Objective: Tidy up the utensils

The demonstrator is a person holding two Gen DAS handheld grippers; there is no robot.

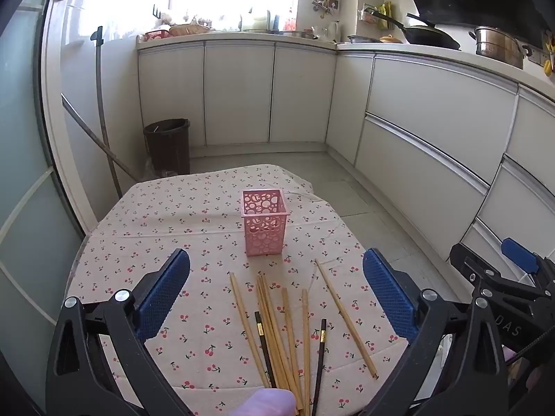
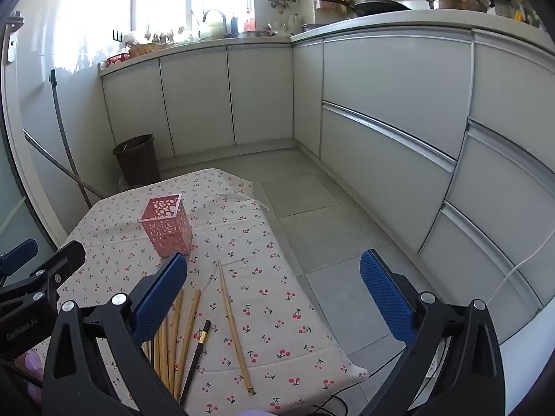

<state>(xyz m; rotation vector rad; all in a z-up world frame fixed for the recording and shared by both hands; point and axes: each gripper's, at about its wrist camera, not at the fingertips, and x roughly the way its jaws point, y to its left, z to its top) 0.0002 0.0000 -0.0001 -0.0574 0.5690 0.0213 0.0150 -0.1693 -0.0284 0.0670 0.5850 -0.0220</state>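
- Both grippers hover above the cherry-print table: I have the left gripper (image 1: 276, 291) spread wide with nothing between its blue pads, and the right gripper (image 2: 274, 298) equally wide and holding nothing.
- Nothing is sorted yet, by my reading: the pink holder (image 1: 265, 222) stands upright at 12 o'clock from the left gripper, and I see nothing in it.
- All the wooden chopsticks (image 1: 274, 329) lie fanned on the tablecloth (image 1: 166, 222), near my edge, with two black chopsticks (image 1: 265, 346) among them; one wooden stick (image 1: 345, 317) lies apart at 3 o'clock of the pile.
- Left view shows the whole fan and the holder's open mouth; right view hides part of the pile behind its left finger (image 2: 159, 298) but shows the table's right edge and the floor (image 2: 312, 228) beyond.
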